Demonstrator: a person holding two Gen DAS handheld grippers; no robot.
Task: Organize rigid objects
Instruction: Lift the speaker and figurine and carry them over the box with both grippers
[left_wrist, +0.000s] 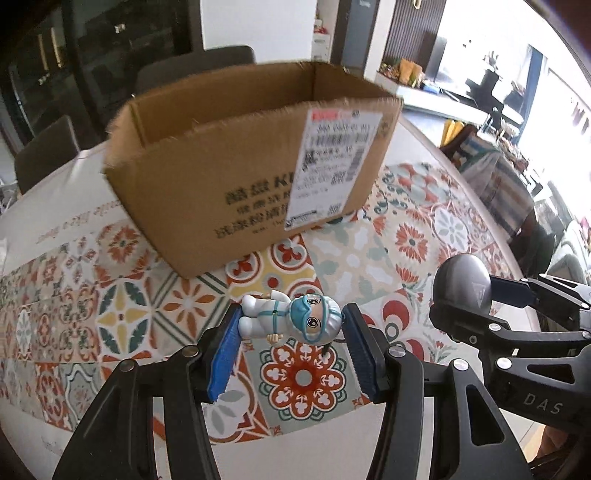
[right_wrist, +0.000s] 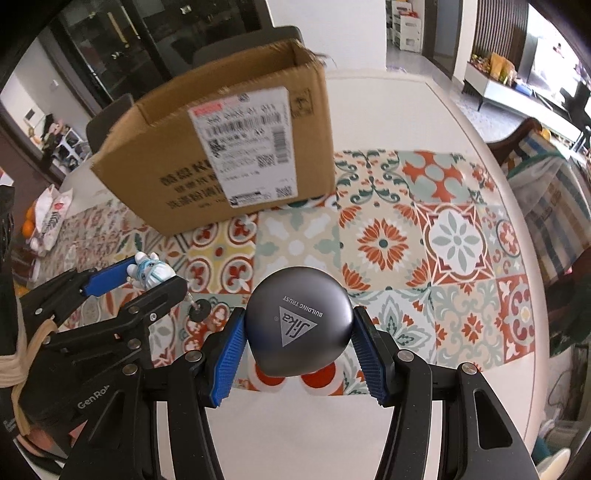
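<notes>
My left gripper (left_wrist: 291, 321) is shut on a small white and teal figurine (left_wrist: 291, 317), held sideways above the patterned tablecloth; it also shows in the right wrist view (right_wrist: 149, 275). My right gripper (right_wrist: 299, 325) is shut on a round grey Sika case (right_wrist: 299, 325), also seen at the right of the left wrist view (left_wrist: 461, 284). An open cardboard box (left_wrist: 236, 177) with a shipping label stands on the table just beyond both grippers; it also shows in the right wrist view (right_wrist: 225, 147). Its inside is mostly hidden.
The round table has a white top and a colourful tile-pattern cloth (right_wrist: 424, 240). Dark chairs (left_wrist: 44, 155) stand behind the box. A striped chair (right_wrist: 546, 177) sits at the right edge. Bags lie on the floor at the left (right_wrist: 48, 218).
</notes>
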